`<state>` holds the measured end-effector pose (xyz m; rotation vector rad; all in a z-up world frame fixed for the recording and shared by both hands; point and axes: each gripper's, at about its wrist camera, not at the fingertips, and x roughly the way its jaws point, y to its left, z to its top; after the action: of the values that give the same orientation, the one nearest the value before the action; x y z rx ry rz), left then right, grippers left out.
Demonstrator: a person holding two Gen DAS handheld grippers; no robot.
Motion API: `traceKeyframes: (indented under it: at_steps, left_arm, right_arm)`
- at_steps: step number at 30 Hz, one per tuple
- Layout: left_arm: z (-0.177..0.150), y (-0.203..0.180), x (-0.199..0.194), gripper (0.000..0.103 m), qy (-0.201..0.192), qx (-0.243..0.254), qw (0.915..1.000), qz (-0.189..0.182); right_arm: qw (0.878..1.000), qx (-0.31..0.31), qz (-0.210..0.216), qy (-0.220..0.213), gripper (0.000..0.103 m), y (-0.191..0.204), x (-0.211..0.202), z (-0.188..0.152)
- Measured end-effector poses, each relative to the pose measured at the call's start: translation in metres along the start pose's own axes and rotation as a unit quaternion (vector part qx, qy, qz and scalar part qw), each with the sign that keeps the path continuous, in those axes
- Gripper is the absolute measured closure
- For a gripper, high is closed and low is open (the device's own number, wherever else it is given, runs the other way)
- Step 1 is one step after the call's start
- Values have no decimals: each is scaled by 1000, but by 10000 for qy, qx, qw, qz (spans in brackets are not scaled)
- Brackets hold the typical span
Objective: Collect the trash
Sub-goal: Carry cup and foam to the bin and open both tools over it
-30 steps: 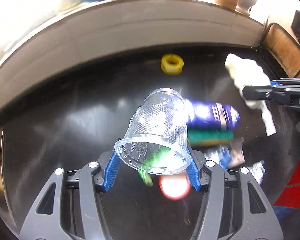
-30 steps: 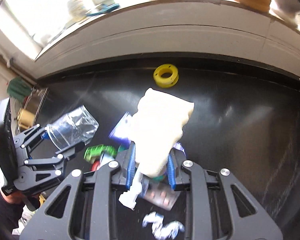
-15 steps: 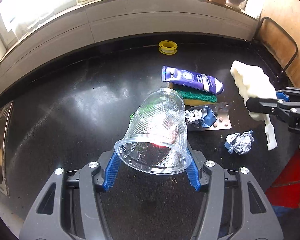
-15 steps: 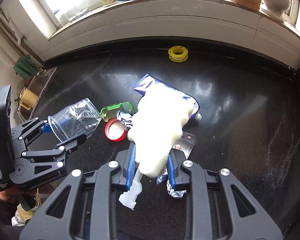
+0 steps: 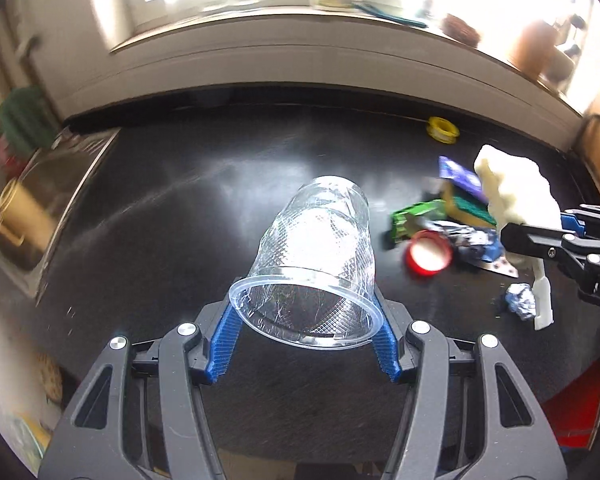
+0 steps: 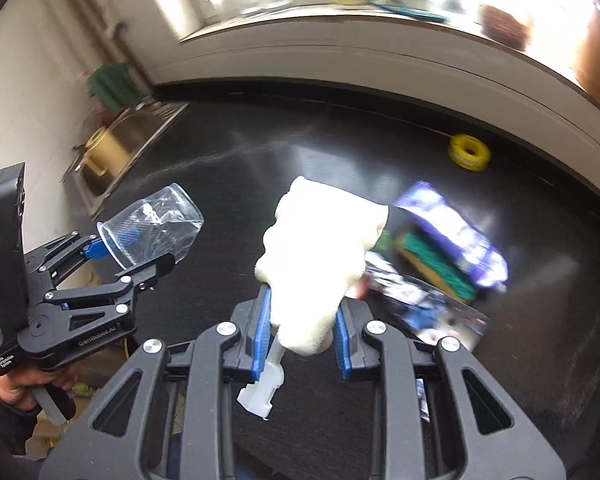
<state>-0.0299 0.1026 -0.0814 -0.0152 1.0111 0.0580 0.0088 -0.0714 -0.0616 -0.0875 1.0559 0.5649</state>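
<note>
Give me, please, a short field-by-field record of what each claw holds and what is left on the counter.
left claw: shut on clear plastic cup, rim towards the camera
right claw: shut on cream foam piece, white plastic strip hanging below
counter: black, glossy
left on counter: red lid, green wrapper, sponge, purple tube, blister pack, foil ball, yellow tape roll
sink: at the counter's left end
</note>
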Motion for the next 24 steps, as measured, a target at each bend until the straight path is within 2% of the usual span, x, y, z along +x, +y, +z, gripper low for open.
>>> traceKeyframes:
  at_steps: [3,7,10,13,17,20,24]
  left_arm:
    - [-24,39,-10,46,12,-470,9984,302]
    - [-67,95,-23,46,113,-1095,9909,777]
    - [-110,137,-30,46,292,-1651,9803,1044]
    - [-161,178,-36,46,520,-2199,9649,1337]
    - [-222,222,-35,46,791,-2806,9443,1529]
    - [-264,250,-29,46,904,-3247,9285,1561]
    - [-301,275,-7,46,971,-3506,9193,1502]
  right_arm:
    - [9982,-464,350,152,76,43,22,9]
    - [9873,-1217,892,495,76,116,57,10]
    - [9728,-1775,1275,766,76,173,81,2]
    - [9543,-2284,1621,1040,75,228,102,-13]
    - [9249,-2877,2002,1472,75,302,130,-40]
    - [9053,-3229,2102,1788,75,345,159,-63]
    - [8924,-3503,1939,2082,75,382,206,-84]
